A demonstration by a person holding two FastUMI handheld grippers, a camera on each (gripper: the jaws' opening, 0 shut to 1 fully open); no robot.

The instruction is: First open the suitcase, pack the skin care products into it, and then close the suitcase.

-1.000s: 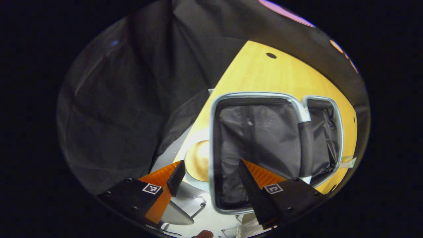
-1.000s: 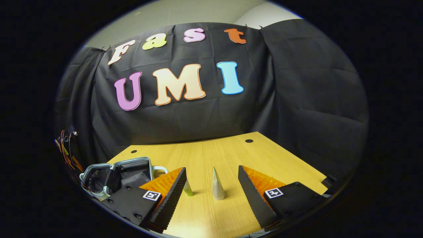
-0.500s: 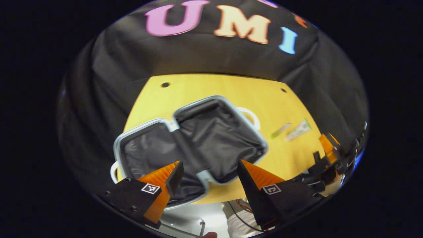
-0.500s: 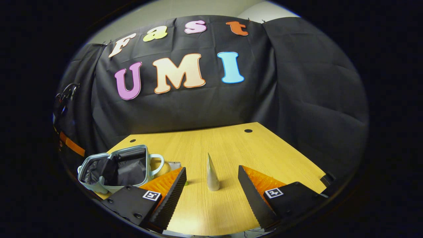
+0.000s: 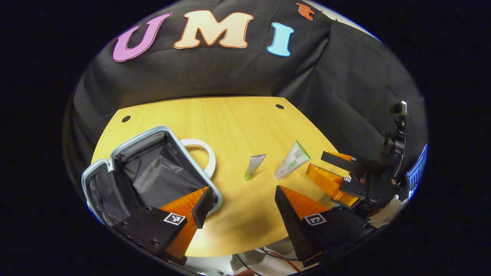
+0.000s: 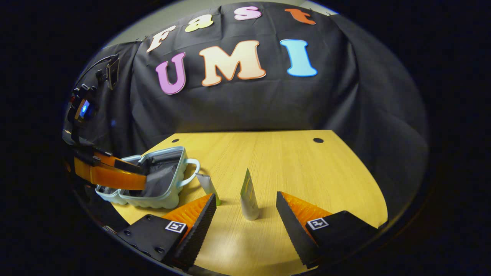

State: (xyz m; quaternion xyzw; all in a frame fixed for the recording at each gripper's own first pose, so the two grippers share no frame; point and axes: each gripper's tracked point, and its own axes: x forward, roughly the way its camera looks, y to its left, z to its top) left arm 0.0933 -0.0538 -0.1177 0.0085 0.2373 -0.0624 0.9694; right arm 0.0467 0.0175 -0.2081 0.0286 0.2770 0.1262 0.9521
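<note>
The pale blue suitcase (image 5: 153, 172) lies open on the wooden table (image 5: 230, 119), its dark lining showing and its white handle (image 5: 199, 153) toward the tubes. A slim green tube (image 5: 254, 166) and a larger white-and-green tube (image 5: 293, 160) lie flat to its right. My left gripper (image 5: 241, 203) is open and empty above the suitcase's near corner, seen as the left gripper (image 6: 142, 178) hovering over the suitcase (image 6: 161, 180). My right gripper (image 6: 245, 207) is open, with the white tube (image 6: 248, 195) just ahead between its fingers and the slim tube (image 6: 207, 184) by its left finger. The right gripper (image 5: 315, 163) sits beside the white tube.
Bare wood of the table (image 6: 287, 161) stretches behind and right of the tubes, with two small cable holes near the back edge. Black cloth walls close in the back and both sides. The table's front edge runs just below both grippers.
The left gripper has lifted and swung from looking down into the open suitcase to facing across the table. The right gripper has turned slightly left, staying by the white tube.
</note>
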